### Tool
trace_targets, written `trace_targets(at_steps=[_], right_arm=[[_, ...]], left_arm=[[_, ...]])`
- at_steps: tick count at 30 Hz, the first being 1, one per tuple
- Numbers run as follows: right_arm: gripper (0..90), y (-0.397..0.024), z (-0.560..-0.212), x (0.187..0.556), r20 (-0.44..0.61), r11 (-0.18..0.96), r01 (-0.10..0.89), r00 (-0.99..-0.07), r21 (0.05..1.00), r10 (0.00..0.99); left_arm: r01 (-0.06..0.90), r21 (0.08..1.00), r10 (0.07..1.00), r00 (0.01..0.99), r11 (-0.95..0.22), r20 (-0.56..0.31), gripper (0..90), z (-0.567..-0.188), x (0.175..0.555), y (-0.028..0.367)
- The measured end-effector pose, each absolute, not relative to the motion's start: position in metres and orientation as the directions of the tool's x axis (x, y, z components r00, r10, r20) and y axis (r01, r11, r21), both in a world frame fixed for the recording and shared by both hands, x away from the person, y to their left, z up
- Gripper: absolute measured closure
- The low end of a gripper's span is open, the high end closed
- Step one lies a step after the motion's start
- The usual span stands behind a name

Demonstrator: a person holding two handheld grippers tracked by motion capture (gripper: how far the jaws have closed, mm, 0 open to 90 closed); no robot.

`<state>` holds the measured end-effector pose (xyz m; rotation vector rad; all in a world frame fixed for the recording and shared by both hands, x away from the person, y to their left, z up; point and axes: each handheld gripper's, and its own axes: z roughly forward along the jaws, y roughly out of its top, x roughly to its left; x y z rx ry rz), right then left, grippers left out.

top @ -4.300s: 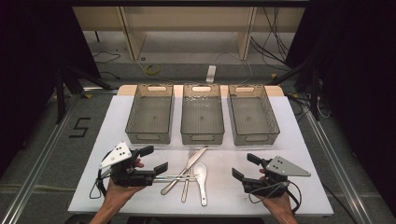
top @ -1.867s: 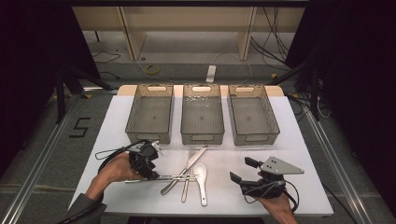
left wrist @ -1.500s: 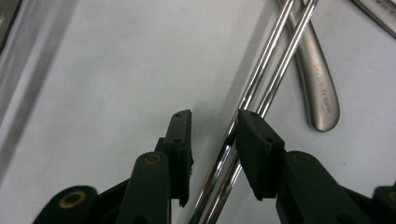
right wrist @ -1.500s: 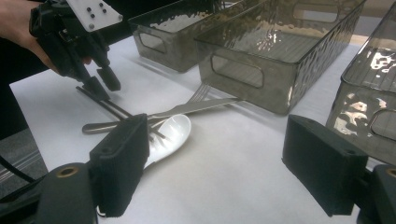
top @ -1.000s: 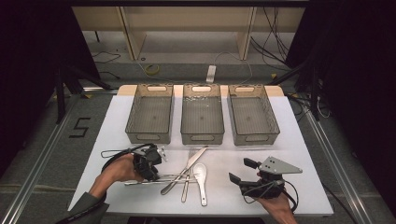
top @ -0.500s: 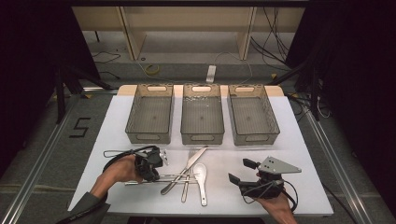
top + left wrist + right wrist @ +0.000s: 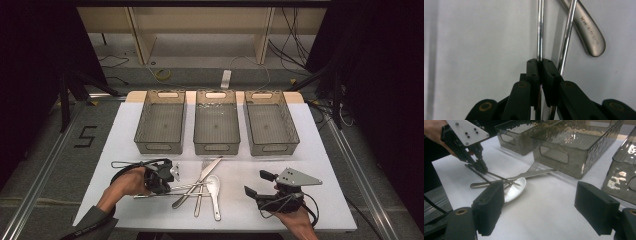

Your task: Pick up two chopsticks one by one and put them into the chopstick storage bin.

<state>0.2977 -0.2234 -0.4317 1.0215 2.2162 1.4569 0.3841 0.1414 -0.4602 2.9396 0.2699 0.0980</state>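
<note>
Two thin metal chopsticks lie at the left of a cutlery pile with a knife, a fork and a white spoon. My left gripper points down onto them. In the left gripper view its jaws have just been closing and the left gripper is shut on one chopstick. The second chopstick runs just outside the right pad, and the knife handle lies beyond. My right gripper rests open at the front right, nothing between its fingers.
Three clear grey bins stand in a row at the back of the white table: left, middle, right. In the right gripper view the middle bin stands close behind the cutlery. Bare table lies between the two grippers.
The left hand has turned over from the table's left, come above the chopsticks and tipped its jaws down onto them. The right gripper has barely moved.
</note>
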Motion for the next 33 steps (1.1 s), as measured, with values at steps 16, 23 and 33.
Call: trace_targets(at_steps=[16,23,33], right_arm=[[24.9,-0.223,-0.432,0.298,0.132,0.233,0.398,-0.704,0.887,0.698],[24.9,-0.224,-0.432,0.298,0.134,0.232,0.399,-0.704,0.887,0.698],[24.5,-0.225,-0.432,0.298,0.135,0.225,0.395,-0.703,0.891,0.699]], left_arm=[[0.133,0.256,0.164,0.981,-0.957,0.102,84.8,-0.442,0.380,0.144],[0.169,0.335,0.220,0.968,-0.927,0.119,84.8,-0.429,0.381,0.148],[0.323,0.484,0.405,0.911,-0.813,0.073,84.7,-0.406,0.392,0.159]])
